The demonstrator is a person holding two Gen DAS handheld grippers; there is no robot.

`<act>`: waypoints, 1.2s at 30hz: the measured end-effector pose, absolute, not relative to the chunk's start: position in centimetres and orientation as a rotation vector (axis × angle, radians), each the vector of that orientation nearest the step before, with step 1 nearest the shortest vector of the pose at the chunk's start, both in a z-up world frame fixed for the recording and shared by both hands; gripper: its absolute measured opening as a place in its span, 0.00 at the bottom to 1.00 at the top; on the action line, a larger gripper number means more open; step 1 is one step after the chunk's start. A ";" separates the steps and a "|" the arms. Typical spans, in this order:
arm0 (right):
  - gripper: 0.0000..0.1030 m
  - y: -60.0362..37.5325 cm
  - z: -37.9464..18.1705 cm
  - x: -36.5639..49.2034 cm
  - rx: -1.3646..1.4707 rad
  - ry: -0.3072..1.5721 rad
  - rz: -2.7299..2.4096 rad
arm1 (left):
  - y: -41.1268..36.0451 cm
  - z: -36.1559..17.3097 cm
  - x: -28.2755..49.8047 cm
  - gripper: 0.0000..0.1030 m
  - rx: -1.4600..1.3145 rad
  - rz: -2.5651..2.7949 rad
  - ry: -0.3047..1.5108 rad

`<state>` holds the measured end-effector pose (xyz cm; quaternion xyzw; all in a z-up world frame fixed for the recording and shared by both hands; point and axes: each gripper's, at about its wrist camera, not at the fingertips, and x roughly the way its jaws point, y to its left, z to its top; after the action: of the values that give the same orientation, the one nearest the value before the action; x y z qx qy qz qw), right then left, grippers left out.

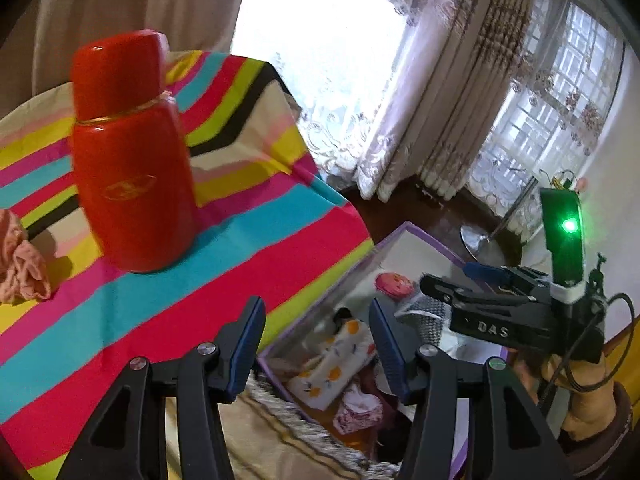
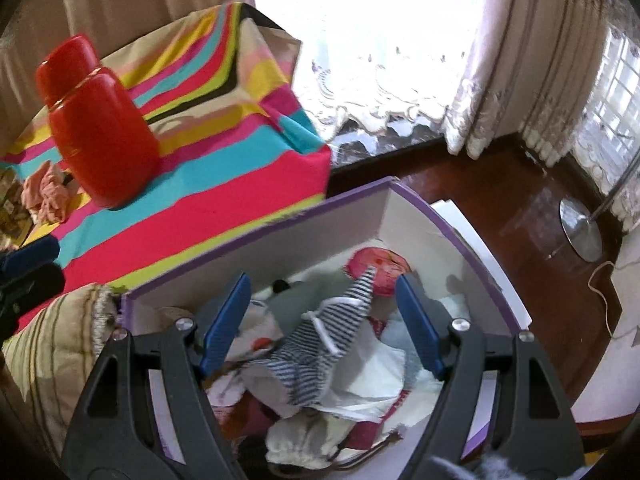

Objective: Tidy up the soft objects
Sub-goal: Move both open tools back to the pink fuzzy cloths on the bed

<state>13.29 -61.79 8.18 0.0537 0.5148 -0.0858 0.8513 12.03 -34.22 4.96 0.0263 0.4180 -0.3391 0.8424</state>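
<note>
Both grippers hang over the box (image 2: 432, 216), a white-walled bin with purple rim, standing on the dark floor (image 2: 500, 200) against the near edge of the striped cloth (image 2: 224, 200).

Right gripper (image 2: 324, 320): jaws apart, blue pads clear of everything; nothing held. Directly below them lies the striped garment (image 2: 320, 344), navy and white, on top of the pile in the box; its long axis runs from the near-left of the box toward the far-right corner, the narrow end pointing at a pink round toy (image 2: 380, 276) by the far wall. White cloths (image 2: 372, 380) lie under and around it; whether the garment is a sock or a small top I cannot tell.

Left gripper (image 1: 316, 344): jaws apart, empty; pointed down at the near-left part of the box, where a fruit-print cloth (image 1: 332, 364) lies, long axis running from near-left to far-right.

On the striped cloth: a red flask (image 1: 128, 160) upright near the middle; a crumpled pink rag (image 1: 22, 264) at the left edge, well apart from the box.

Left view also shows the right tool's body with a green light (image 1: 570, 226), a hand (image 1: 576, 392) under it.

Curtains (image 1: 460, 92) behind; lamp base (image 2: 580, 232) on floor at right.
</note>
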 end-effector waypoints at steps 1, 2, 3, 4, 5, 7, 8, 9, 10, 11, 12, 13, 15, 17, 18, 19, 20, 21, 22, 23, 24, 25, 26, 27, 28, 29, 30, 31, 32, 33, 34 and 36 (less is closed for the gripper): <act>0.75 -61.3 8.4 13.4 0.108 1.081 -0.171 | -33.5 5.1 12.4 0.53 0.047 -0.704 0.878; 0.75 -60.7 8.6 13.5 0.101 1.079 -0.158 | -33.1 5.3 12.6 0.53 0.040 -0.696 0.875; 0.75 -60.1 8.9 13.7 0.093 1.075 -0.144 | -32.3 5.5 12.9 0.53 0.029 -0.684 0.870; 0.75 -59.5 9.0 13.8 0.086 1.073 -0.130 | -31.6 5.6 13.3 0.53 0.020 -0.673 0.867; 0.75 -58.8 9.2 14.0 0.081 1.071 -0.113 | -30.9 5.7 13.6 0.53 0.012 -0.660 0.864; 0.75 -57.4 9.4 14.3 0.075 1.069 -0.077 | -29.2 5.9 14.5 0.53 -0.004 -0.630 0.857; 0.75 -56.7 9.5 14.4 0.072 1.069 -0.055 | -28.3 6.0 14.9 0.53 -0.015 -0.614 0.853; 0.75 -55.7 9.6 14.6 0.063 1.068 -0.028 | -27.3 6.1 15.3 0.53 -0.030 -0.596 0.849; 0.75 -55.0 9.6 14.6 0.056 1.068 -0.017 | -26.4 6.2 15.7 0.53 -0.044 -0.580 0.845; 0.75 -54.2 9.6 14.8 0.044 1.067 0.001 | -25.5 6.3 16.1 0.53 -0.061 -0.564 0.842; 0.75 -53.1 9.7 15.0 0.032 1.067 0.026 | -24.3 6.4 16.6 0.53 -0.083 -0.544 0.838; 0.75 -52.5 9.7 15.0 0.027 1.067 0.041 | -23.4 6.4 17.0 0.53 -0.100 -0.529 0.835; 0.75 -50.6 9.8 15.3 0.011 1.069 0.085 | -21.5 6.5 17.8 0.53 -0.139 -0.493 0.829; 0.75 -48.6 9.9 15.7 -0.014 1.064 0.123 | -19.7 6.6 18.5 0.53 -0.173 -0.461 0.823; 0.75 -47.8 9.9 15.8 -0.023 1.062 0.136 | -18.6 6.6 18.9 0.53 -0.196 -0.442 0.818; 0.75 -47.0 9.9 16.0 -0.031 1.060 0.151 | -17.7 6.6 19.2 0.53 -0.215 -0.425 0.814; 0.75 -45.8 10.0 16.2 -0.040 1.056 0.175 | -16.7 6.5 19.5 0.53 -0.235 -0.403 0.810; 0.75 -45.1 10.1 16.4 -0.045 1.055 0.192 | -15.6 6.4 19.8 0.53 -0.259 -0.375 0.806; 0.75 -44.3 10.2 16.5 -0.051 1.052 0.208 | -14.6 6.3 20.1 0.53 -0.279 -0.354 0.803; 0.75 -43.5 10.3 16.8 -0.060 1.049 0.225 | -13.6 6.1 20.4 0.53 -0.305 -0.334 0.801; 0.75 -42.5 10.5 17.0 -0.070 1.042 0.243 | -12.3 5.8 20.7 0.53 -0.338 -0.309 0.800; 0.75 -41.8 10.5 17.3 -0.076 1.038 0.257 | -11.3 5.5 20.8 0.53 -0.363 -0.288 0.798; 0.75 -40.9 10.6 17.6 -0.083 1.033 0.272 | -10.3 5.2 21.1 0.53 -0.387 -0.266 0.797; 0.75 -39.9 10.7 18.0 -0.090 1.026 0.289 | -9.2 5.0 21.3 0.53 -0.411 -0.246 0.795; 0.75 -39.2 10.9 18.2 -0.096 1.021 0.300 | -8.3 4.9 21.6 0.53 -0.429 -0.229 0.792; 0.75 -38.1 11.0 18.7 -0.104 1.015 0.314 | -7.4 4.8 21.7 0.53 -0.446 -0.214 0.788; 0.75 -37.4 11.0 19.1 -0.106 1.011 0.324 | -6.7 4.7 21.8 0.53 -0.460 -0.201 0.783; 0.75 -36.7 11.0 19.5 -0.108 1.007 0.335 | -5.8 4.6 21.9 0.53 -0.477 -0.188 0.777; 0.75 -35.9 11.0 19.9 -0.108 1.003 0.345 | -5.1 4.5 21.9 0.53 -0.492 -0.176 0.772; 0.75 -35.0 10.9 20.5 -0.106 1.002 0.355 | -4.1 4.4 22.1 0.53 -0.512 -0.163 0.766; 0.75 -34.3 10.8 20.9 -0.104 1.005 0.362 | -3.5 4.3 22.2 0.53 -0.527 -0.154 0.762; 0.75 -32.6 10.6 21.9 -0.097 1.002 0.379 | -2.2 4.1 22.5 0.53 -0.559 -0.133 0.749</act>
<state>21.89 -32.65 10.64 -0.0461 0.4772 0.1803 0.8589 22.48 -2.20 4.06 -0.2693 0.3609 -0.0639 0.8906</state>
